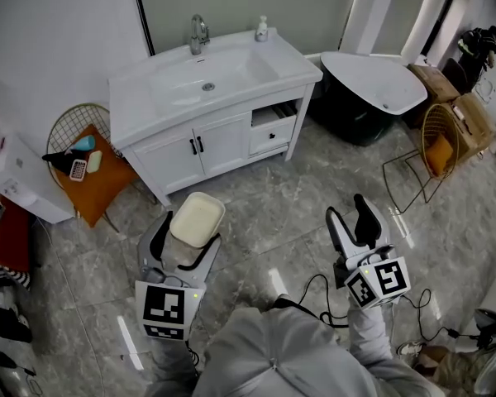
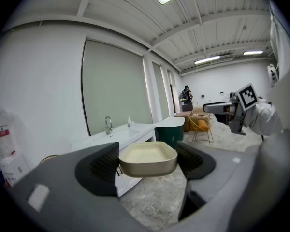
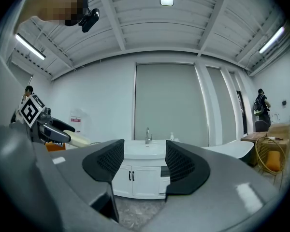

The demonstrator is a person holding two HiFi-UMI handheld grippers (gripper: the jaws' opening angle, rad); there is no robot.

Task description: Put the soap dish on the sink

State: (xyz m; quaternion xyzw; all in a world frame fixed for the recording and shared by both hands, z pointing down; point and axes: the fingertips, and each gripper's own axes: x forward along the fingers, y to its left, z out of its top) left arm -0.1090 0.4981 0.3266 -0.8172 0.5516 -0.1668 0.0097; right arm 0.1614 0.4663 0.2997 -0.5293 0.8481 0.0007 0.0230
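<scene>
Gripping the cream soap dish (image 1: 197, 218) by its sides (hollow upward), the left gripper (image 1: 188, 238) hangs before the white sink (image 1: 174, 89); the right gripper (image 1: 353, 215) gapes, holding nothing.

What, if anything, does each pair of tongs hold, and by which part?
The left tongs clamp the soap dish by its two opposite side walls, open side up. The right tongs are open and hold nothing.
</scene>
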